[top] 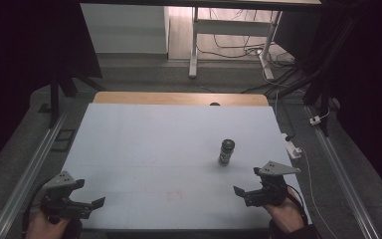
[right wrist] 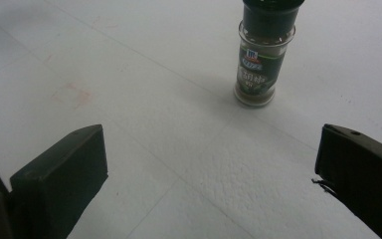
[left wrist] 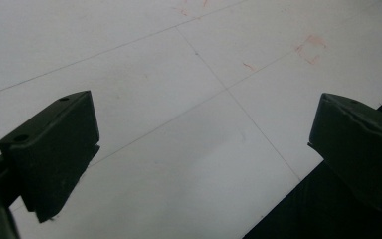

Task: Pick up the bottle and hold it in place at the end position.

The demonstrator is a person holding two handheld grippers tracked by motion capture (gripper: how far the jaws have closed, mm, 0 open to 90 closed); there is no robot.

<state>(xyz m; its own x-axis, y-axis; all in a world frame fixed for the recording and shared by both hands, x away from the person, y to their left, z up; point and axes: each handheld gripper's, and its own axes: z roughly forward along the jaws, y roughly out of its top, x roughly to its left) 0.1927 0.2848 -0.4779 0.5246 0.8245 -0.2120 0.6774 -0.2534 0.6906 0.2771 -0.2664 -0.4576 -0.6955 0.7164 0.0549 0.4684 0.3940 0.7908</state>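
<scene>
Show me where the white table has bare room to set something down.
The white table top is bare from its left edge to the small upright dark-capped glass spice jar, and between the left gripper and right gripper. The only crowded patch is between jar and right gripper.

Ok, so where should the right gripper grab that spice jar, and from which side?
Grip the spice jar across its round glass body, just below the dark cap. It stands upright with bare table all around, so probably come in level from the near side with the right gripper, whose jaws are already open wide.
</scene>
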